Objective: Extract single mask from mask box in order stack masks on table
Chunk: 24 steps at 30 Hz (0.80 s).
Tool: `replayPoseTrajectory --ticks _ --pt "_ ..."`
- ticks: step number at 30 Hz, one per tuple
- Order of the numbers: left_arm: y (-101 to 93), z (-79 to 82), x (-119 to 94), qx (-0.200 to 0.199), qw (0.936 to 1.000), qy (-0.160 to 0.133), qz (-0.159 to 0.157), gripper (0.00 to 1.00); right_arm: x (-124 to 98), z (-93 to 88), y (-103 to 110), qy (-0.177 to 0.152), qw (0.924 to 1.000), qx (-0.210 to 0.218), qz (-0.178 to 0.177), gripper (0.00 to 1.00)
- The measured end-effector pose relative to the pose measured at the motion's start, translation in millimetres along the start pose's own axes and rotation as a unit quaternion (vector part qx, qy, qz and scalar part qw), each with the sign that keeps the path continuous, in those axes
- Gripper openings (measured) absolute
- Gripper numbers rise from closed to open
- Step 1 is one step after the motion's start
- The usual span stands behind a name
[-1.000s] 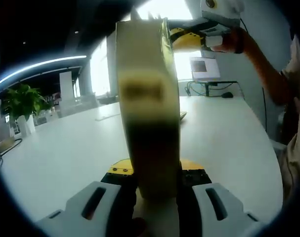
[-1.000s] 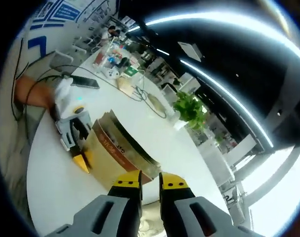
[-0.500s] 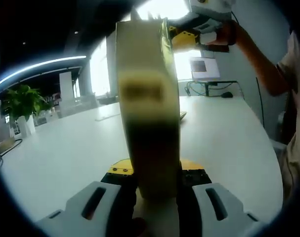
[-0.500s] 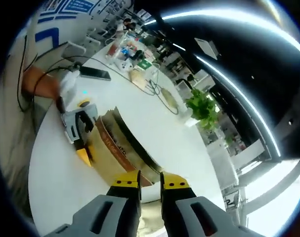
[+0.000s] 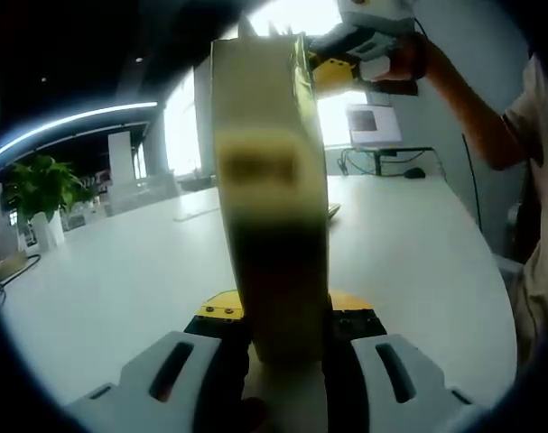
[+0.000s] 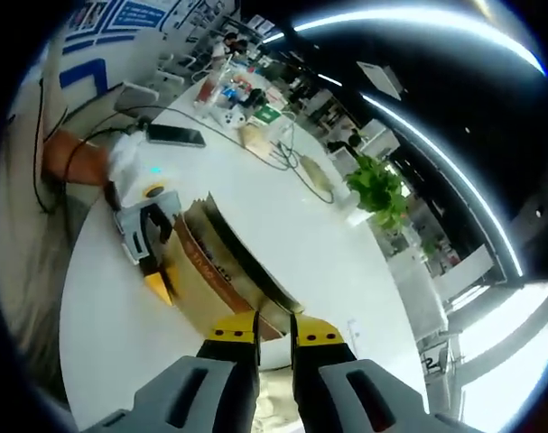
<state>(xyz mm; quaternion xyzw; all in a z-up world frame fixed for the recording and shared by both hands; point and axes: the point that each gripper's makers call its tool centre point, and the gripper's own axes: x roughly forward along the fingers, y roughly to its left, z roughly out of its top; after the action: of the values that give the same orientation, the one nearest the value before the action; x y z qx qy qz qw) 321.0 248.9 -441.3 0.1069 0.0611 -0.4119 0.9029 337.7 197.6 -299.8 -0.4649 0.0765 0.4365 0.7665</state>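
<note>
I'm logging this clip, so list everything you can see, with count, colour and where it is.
mask box: one, tan cardboard, standing on the table, clamped by the left gripper
table: one, white, under the box
potted plant: one, green, far side of the table
phone: one, dark, on the table behind the left gripper
monitor: one, pale screen, far end of the table
left gripper: grey with yellow tips, shut on the box
right gripper: grey with yellow tips, jaws close together above the box top
</note>
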Motion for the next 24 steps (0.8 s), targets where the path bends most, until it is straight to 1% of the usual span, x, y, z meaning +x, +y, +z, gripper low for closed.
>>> replayPoseTrajectory --ticks 6,14,18,20,24 --pt "0.4 -0.1 0 0.000 1.0000 0.000 0.000 0.21 -1 4.0 3 0.001 0.9999 -0.011 0.013 0.10" --pt "0.3 0.2 0 0.001 1.0000 0.000 0.000 0.21 0 4.8 2 0.011 0.9994 -0.023 0.022 0.10" --pt "-1.1 0.7 0 0.001 1.0000 0.000 0.000 0.21 0 6.0 3 0.017 0.9989 -0.030 0.033 0.10" --pt "-2.2 1.1 0 0.002 1.0000 0.000 0.000 0.21 0 7.2 5 0.022 0.9979 -0.042 0.044 0.09" --pt "-2.6 1.1 0 0.002 1.0000 0.000 0.000 0.21 0 11.0 3 0.033 0.9960 -0.057 0.059 0.09"
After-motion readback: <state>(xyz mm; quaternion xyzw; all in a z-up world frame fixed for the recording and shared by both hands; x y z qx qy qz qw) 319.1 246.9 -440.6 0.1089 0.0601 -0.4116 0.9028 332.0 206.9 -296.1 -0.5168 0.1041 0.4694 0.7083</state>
